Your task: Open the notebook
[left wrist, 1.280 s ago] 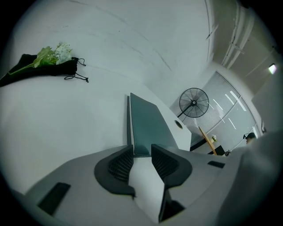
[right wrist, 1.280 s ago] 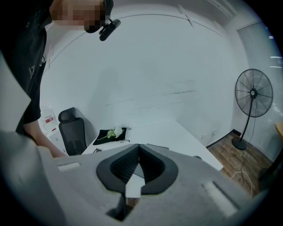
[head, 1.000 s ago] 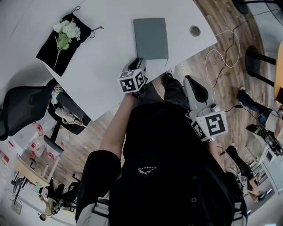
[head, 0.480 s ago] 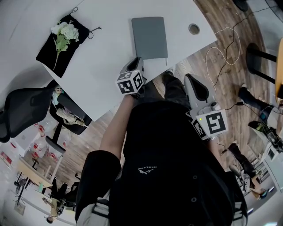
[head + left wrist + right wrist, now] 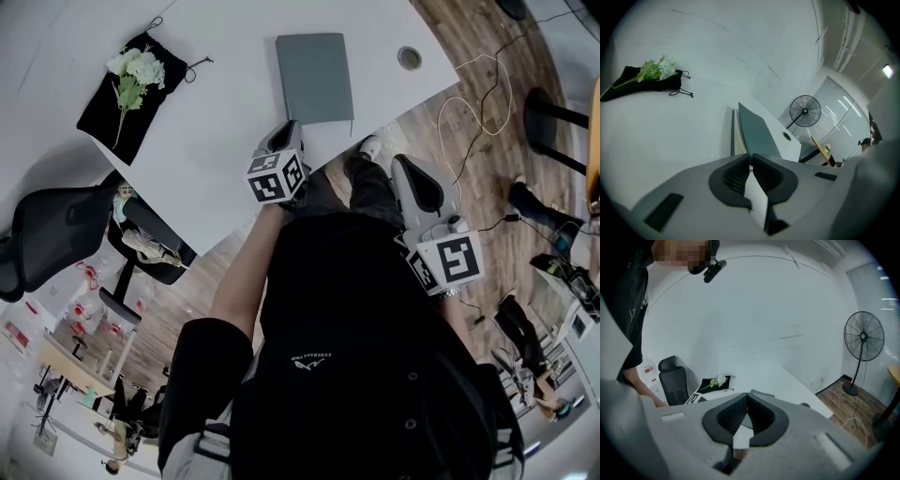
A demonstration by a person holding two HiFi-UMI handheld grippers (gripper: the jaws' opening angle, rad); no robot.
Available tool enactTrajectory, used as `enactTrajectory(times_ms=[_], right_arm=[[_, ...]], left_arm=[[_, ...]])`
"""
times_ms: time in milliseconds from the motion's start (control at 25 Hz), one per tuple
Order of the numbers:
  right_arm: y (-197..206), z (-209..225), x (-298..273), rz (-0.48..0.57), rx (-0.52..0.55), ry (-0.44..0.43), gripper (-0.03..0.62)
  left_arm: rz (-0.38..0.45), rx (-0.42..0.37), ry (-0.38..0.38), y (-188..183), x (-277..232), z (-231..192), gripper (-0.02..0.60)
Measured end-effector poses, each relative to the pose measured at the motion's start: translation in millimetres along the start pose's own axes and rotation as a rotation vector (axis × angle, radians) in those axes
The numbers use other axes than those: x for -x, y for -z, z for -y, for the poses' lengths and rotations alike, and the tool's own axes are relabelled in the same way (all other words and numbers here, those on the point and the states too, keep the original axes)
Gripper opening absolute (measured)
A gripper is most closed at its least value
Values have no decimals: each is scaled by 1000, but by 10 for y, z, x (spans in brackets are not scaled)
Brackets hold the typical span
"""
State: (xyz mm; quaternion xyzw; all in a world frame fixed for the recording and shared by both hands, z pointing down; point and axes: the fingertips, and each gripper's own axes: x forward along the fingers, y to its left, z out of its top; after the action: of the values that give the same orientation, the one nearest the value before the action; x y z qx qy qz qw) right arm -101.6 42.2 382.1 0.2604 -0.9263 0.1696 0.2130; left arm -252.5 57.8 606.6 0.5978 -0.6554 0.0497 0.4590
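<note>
A grey notebook lies on the white table, near its front edge. My left gripper is at the notebook's near edge. In the left gripper view the notebook's cover stands a little off the pale pages, and its near edge runs in between the tips of my left gripper. Those jaws are closing and are nearly together on the cover. My right gripper hangs off the table beside the person's body. In its own view the right gripper is shut with nothing in it.
A black pouch with white flowers lies at the table's far left. A round cable hole is right of the notebook. A black office chair stands left of the table. Cables trail on the wooden floor at right. A standing fan is beyond.
Almost nothing differs in the head view. The left gripper stays at the notebook's near edge and the right gripper holds its place beside the body.
</note>
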Motion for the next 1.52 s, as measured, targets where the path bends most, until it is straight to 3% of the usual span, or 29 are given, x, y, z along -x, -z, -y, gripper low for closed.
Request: enactTrajectory(times_ms=[400,1040,1520], right_arm=[[-10,77,72,28,1,-10,6],[-2,336,297,33,10,-65,6],[-49,523,407,50,22,-83,6]], left_arm=[[43,-56,-4,-92,92,210,14],[111,-72,-75,-197,207,462,12],[148,-88,-80,-264,243,714,11]])
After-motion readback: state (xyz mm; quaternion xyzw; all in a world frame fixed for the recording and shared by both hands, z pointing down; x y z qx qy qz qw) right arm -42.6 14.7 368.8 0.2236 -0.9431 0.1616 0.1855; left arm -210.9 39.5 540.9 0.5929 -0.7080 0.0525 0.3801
